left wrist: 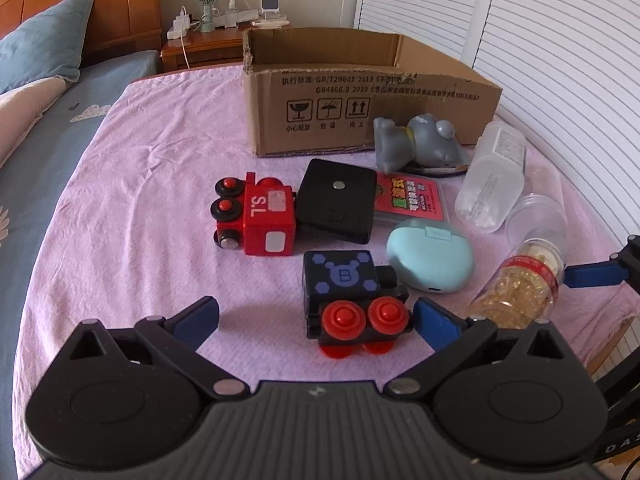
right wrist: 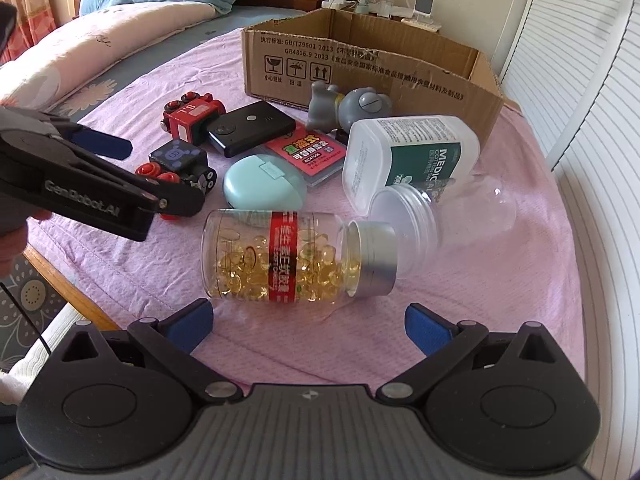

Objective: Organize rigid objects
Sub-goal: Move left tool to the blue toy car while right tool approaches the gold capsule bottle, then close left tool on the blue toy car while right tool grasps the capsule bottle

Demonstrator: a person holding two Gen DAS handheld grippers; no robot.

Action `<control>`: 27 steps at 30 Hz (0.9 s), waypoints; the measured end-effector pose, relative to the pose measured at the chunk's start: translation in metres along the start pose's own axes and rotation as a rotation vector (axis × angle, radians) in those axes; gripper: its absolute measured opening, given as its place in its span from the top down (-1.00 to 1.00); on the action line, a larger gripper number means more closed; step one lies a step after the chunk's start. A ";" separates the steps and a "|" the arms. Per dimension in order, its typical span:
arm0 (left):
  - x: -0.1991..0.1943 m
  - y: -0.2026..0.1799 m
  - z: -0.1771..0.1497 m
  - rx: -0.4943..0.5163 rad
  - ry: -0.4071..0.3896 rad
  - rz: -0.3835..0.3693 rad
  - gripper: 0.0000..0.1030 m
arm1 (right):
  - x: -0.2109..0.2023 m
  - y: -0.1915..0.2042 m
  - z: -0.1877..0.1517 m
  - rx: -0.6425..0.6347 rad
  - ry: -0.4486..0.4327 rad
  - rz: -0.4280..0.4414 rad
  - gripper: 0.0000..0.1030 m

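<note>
Left hand-held gripper [left wrist: 316, 320]: fingers wide apart, holding nothing; black train [left wrist: 352, 300] lies on its side between them, against the right finger, clear of the left. Red train [left wrist: 256, 216] at 11 o'clock from the black one, also on its side, touching the black box [left wrist: 338, 200] at its 3 o'clock. Teal case [left wrist: 430, 254] just beside the black train at 2 o'clock, overlapping the pink card [left wrist: 408, 198]. Cardboard box [left wrist: 360, 88] open at 12 o'clock, far edge of the pink cloth [left wrist: 140, 160]; grey figure [left wrist: 420, 142] lies against its front wall. Right hand-held gripper [right wrist: 308, 326]: fingers spread, empty; capsule bottle [right wrist: 296, 256] on its side just ahead, cap toward 3 o'clock. White bottle [right wrist: 408, 156] and clear jar [right wrist: 432, 216] lie at 1 o'clock, touching each other.
</note>
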State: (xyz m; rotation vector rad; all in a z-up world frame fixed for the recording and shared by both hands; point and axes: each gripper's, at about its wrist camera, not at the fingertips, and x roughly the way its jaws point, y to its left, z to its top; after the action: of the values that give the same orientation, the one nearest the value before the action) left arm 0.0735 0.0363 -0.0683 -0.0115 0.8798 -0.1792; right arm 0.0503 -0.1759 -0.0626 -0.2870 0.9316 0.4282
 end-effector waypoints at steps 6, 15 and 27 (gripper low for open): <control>-0.005 0.015 -0.009 0.046 -0.018 0.038 -0.99 | 0.003 -0.006 -0.005 0.022 -0.021 0.034 -1.00; -0.003 0.019 -0.011 0.083 -0.068 0.018 -0.99 | 0.001 -0.006 -0.008 0.012 -0.063 0.043 -1.00; 0.003 0.007 -0.001 0.229 -0.096 -0.120 -0.63 | -0.001 -0.005 -0.011 0.014 -0.083 0.043 -1.00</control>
State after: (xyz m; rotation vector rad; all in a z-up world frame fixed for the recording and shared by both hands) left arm 0.0761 0.0425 -0.0721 0.1403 0.7591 -0.3878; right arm 0.0444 -0.1854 -0.0676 -0.2350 0.8600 0.4700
